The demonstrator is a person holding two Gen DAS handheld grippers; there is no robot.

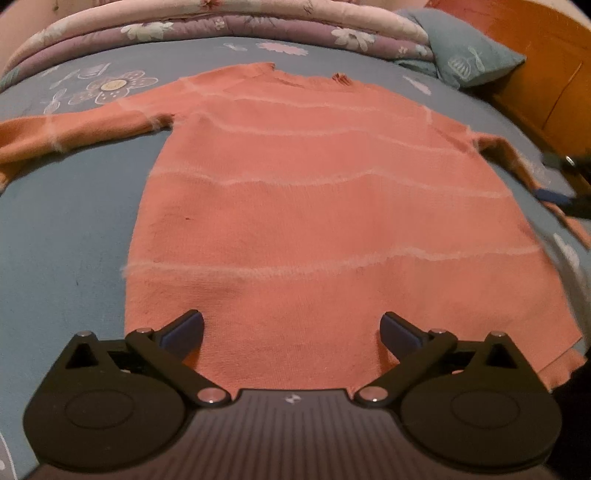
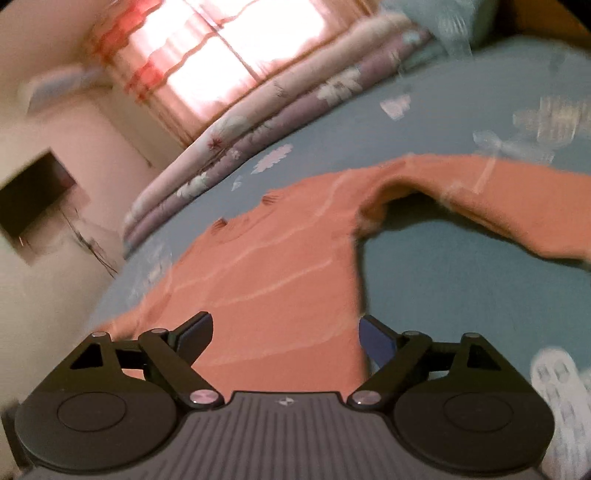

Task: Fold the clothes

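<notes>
Spread wide beneath my left gripper (image 1: 292, 326), the two blue-padded jaws are gripping nothing; I am hovering them over the hem end of the orange striped sweater (image 1: 317, 192). That sweater is lying face-flat on the blue flowered bedsheet (image 1: 66, 229), collar pointing away toward the folded quilts (image 1: 221, 26), one sleeve (image 1: 66, 133) stretching out to the left of the body and the other running off to the right. My right gripper (image 2: 286, 334) is likewise gaping and empty, tilting over the sweater's right side, and its view is blurring, so I am probably swinging it. From there the right sleeve (image 2: 498, 206) is reaching out from the shoulder, with a raised ripple at the armpit.

I am judging that folding has not begun: the garment is only laid out. Next I am expecting to bring a sleeve in across the body, which calls for lowering a gripper beside that sleeve, pinching a single layer near the cuff, and carrying it over without dragging the body askew.
</notes>
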